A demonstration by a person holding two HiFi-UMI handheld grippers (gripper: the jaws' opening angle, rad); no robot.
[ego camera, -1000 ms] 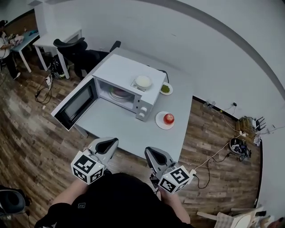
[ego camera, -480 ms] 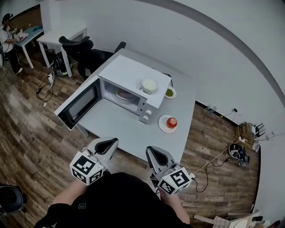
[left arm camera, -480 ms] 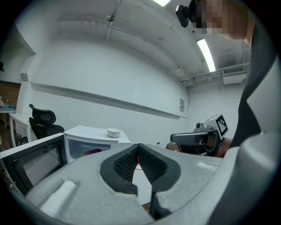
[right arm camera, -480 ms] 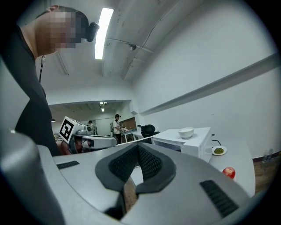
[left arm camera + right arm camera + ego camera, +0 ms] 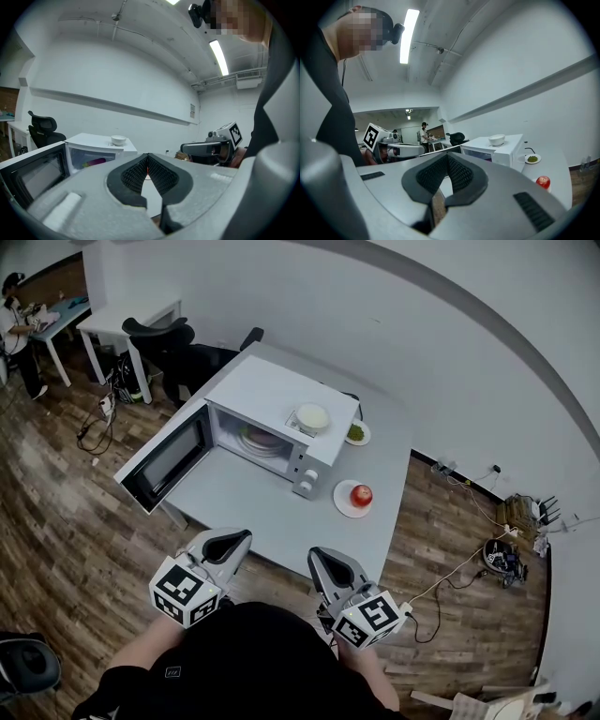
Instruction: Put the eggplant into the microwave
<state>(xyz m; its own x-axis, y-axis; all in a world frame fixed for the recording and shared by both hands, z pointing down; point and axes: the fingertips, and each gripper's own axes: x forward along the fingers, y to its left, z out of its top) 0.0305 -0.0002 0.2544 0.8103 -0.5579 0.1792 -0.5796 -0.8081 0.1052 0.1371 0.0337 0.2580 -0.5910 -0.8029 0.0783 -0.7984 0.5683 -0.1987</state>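
Observation:
The white microwave [image 5: 281, 395] stands on the grey table [image 5: 244, 507] with its door [image 5: 164, 460] swung open to the left. In the left gripper view a purple eggplant [image 5: 95, 162] lies inside the cavity, which holds a round plate [image 5: 255, 439] in the head view. Both grippers hover side by side at the table's near edge, well short of the microwave. My left gripper [image 5: 228, 545] [image 5: 147, 157] is shut with nothing between its pads. My right gripper [image 5: 323, 563] [image 5: 447, 159] is shut and empty too.
A white bowl [image 5: 311, 416] sits on top of the microwave. To its right are a red apple [image 5: 360, 494] on a plate and a small dish of green food [image 5: 354, 432]. A black office chair [image 5: 164, 338] stands behind the table. A person [image 5: 14, 306] works far left.
The head view has shifted slightly. Both grippers stay shut in the same place by the table's near edge, and nothing on the table has moved.

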